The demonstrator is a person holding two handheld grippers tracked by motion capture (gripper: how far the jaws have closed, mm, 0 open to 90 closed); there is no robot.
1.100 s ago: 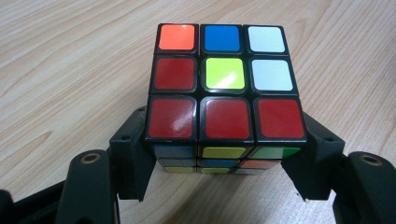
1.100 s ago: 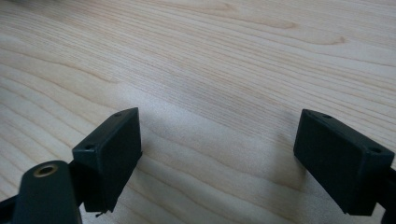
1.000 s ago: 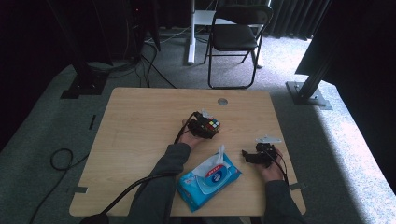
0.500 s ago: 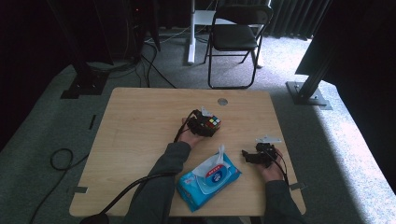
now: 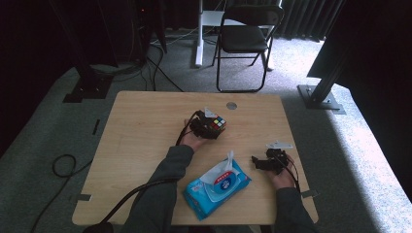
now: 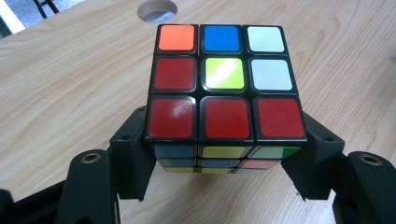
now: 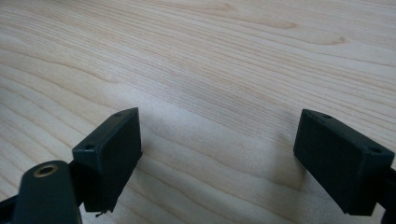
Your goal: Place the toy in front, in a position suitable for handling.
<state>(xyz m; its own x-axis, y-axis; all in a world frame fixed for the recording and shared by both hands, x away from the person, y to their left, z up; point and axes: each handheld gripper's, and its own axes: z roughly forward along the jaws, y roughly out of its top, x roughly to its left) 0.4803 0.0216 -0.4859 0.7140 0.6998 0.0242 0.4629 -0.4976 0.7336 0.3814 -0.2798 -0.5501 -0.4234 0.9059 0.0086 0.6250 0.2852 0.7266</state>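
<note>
left gripper view is showing my left gripper clamping the puzzle cube by two opposite flat sides over the table, feeling light, rigid, slick, while my right gripper is gaping empty.

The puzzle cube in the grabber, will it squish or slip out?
Probably no squishing: the puzzle cube looks like hard plastic with straight edges. Its stickers look glossy, so it might slide a little, though the left gripper presses flat sides. It shouldn't roll.
</note>
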